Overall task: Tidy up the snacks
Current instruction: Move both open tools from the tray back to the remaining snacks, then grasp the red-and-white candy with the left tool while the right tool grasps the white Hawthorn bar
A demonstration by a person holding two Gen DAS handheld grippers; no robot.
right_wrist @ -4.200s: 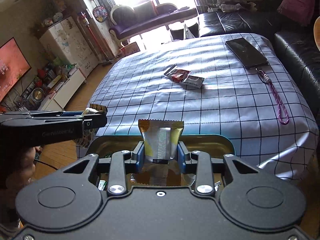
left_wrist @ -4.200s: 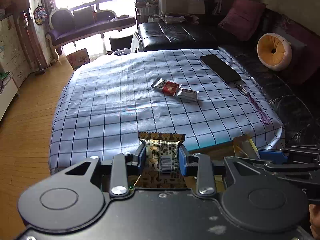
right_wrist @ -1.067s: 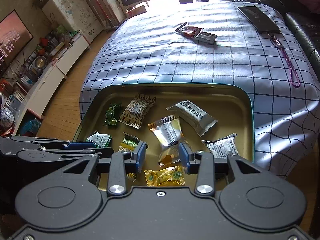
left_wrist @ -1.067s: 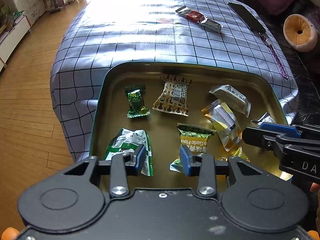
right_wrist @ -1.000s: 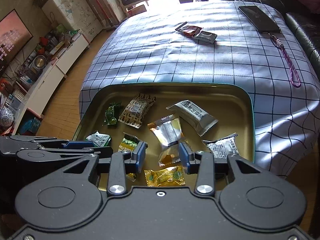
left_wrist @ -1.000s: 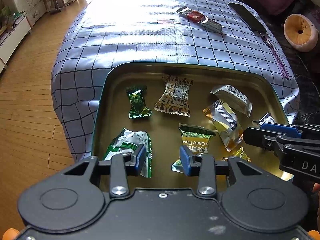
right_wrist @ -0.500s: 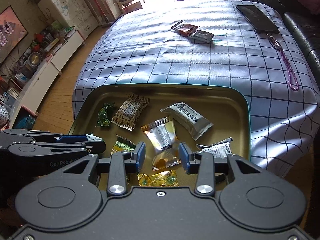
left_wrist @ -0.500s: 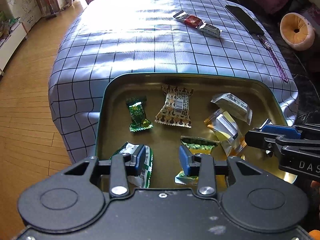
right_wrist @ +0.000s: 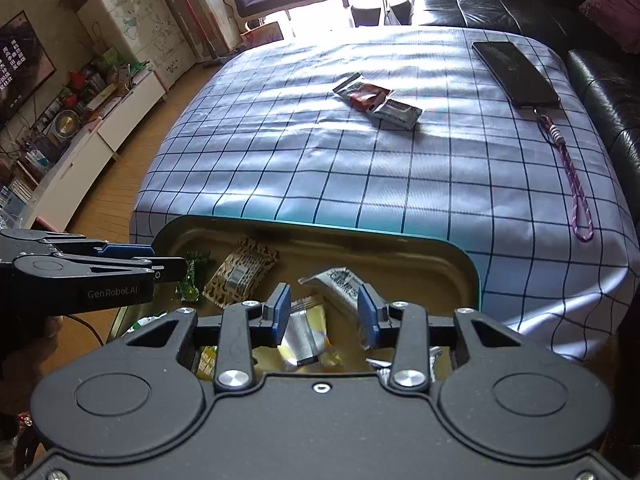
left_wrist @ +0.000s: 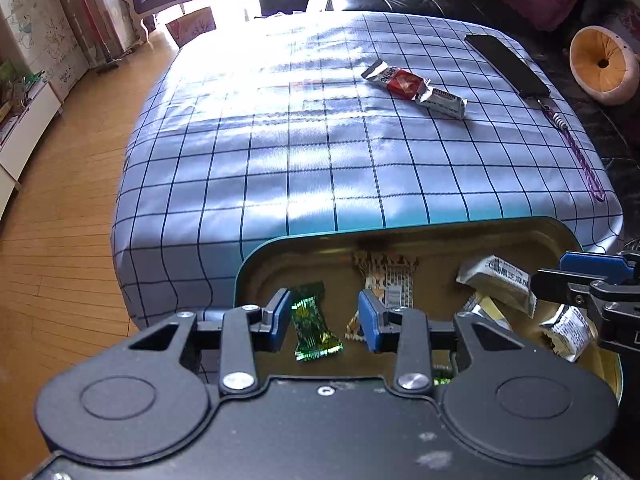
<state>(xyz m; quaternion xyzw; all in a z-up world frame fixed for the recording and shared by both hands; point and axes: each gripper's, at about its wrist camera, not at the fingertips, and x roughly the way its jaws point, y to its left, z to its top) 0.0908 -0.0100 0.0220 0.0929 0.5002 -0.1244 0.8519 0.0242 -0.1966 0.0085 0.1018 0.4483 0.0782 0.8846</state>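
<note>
A gold tin tray (left_wrist: pixel 264 264) (right_wrist: pixel 460 264) with a teal rim sits at the near edge of the checked table and holds several wrapped snacks. My left gripper (left_wrist: pixel 323 316) hangs open above a green candy (left_wrist: pixel 314 324) and a brown patterned packet (left_wrist: pixel 386 276), holding nothing. My right gripper (right_wrist: pixel 323 312) is open over a yellow-silver packet (right_wrist: pixel 304 332) and a white packet (right_wrist: pixel 340 282), also empty. Two more snacks, one red (left_wrist: pixel 402 82) (right_wrist: pixel 366 94) and one silver (left_wrist: pixel 442 100) (right_wrist: pixel 396 112), lie on the far side of the cloth.
A black phone (left_wrist: pixel 506 65) (right_wrist: pixel 514 73) with a purple strap (right_wrist: pixel 572 184) lies at the table's far right. A black sofa (right_wrist: pixel 500 8) with cushions stands behind, wooden floor and white cabinets (right_wrist: pixel 80 156) to the left.
Both grippers have pulled back and tilted up from the tray, so more of the table and less of the tray shows. Earlier each held a snack; those now lie in the tray.
</note>
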